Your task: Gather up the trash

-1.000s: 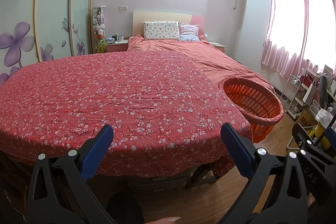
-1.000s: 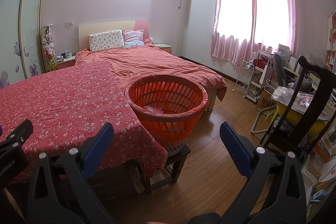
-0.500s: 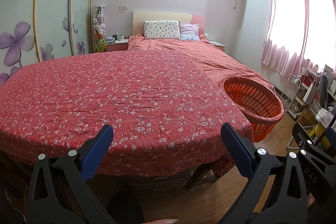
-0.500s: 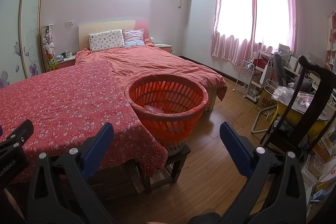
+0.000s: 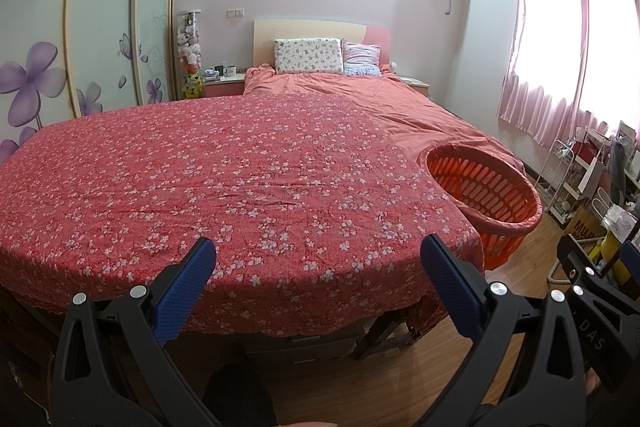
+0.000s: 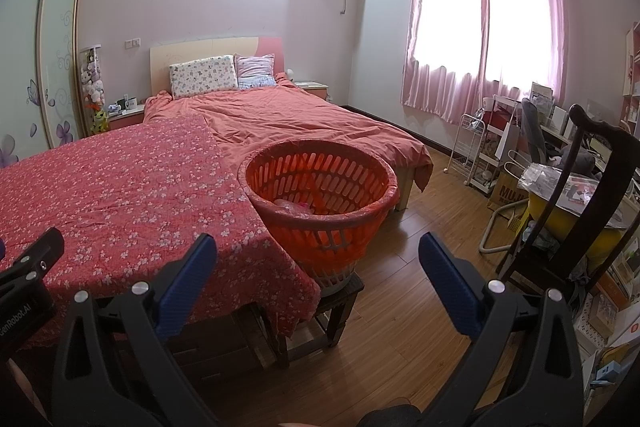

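Orange plastic basket: round, slotted walls, lined w/ thin red bag folded over rim. Upright on small dark wooden stool, ahead of right hand-held gripper, slightly left of its centre line; touching edge of floral-cloth bench. Contents: crumpled clear/pink plastic trash at bottom.

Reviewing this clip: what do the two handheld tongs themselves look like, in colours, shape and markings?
Both look alike. The left tongs and right tongs have black plastic arms in a V, silver round screw heads, triangular cut-outs, and blue textured pads on the inner faces. In the right wrist view, the left unit's black body shows white lettering, "GenRobot.AI". No cables or sleeves show.
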The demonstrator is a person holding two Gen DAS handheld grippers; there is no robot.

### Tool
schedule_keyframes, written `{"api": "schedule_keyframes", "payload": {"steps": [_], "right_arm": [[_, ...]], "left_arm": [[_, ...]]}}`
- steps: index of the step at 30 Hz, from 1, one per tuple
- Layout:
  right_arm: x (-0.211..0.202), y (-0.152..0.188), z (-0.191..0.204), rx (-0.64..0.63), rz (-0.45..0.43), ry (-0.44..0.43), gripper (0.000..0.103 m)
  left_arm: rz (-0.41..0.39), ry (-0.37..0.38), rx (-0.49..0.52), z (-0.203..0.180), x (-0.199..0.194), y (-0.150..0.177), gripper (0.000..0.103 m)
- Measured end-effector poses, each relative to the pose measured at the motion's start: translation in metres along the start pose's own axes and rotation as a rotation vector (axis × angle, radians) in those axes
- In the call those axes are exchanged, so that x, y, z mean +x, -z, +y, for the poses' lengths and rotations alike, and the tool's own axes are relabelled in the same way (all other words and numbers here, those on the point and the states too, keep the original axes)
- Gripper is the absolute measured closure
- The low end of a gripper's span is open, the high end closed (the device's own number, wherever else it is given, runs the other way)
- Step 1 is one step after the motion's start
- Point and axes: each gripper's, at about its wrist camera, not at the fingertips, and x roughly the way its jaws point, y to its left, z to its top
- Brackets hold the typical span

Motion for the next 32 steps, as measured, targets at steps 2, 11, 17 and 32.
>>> {"api": "schedule_keyframes", "payload": {"steps": [2,11,17,32], "right_arm": [[0.0007,0.0013,0.0004,0.000,0.000,-0.001,0.004],[0.0006,0.0008,0.0004,0.001,0.000,0.000,0.004],[0.0007,0.0003,0.0003,0.000,0.002,-0.001,0.004],[0.0022,0.0036,0.0029,-0.001,0.004,-0.001,0.004]], "left_arm": [[0.001,-0.001,0.001,0.0001,0.0009,0.0006,0.002],[0.003,-0.002,0.003,0.0004,0.0019,0.0009,0.002],[0.004,-0.004,0.006,0.0020,0.0016,0.0022,0.002],[0.005,-0.011,0.021,0.0010,0.0004,-0.0015,0.002]]}}
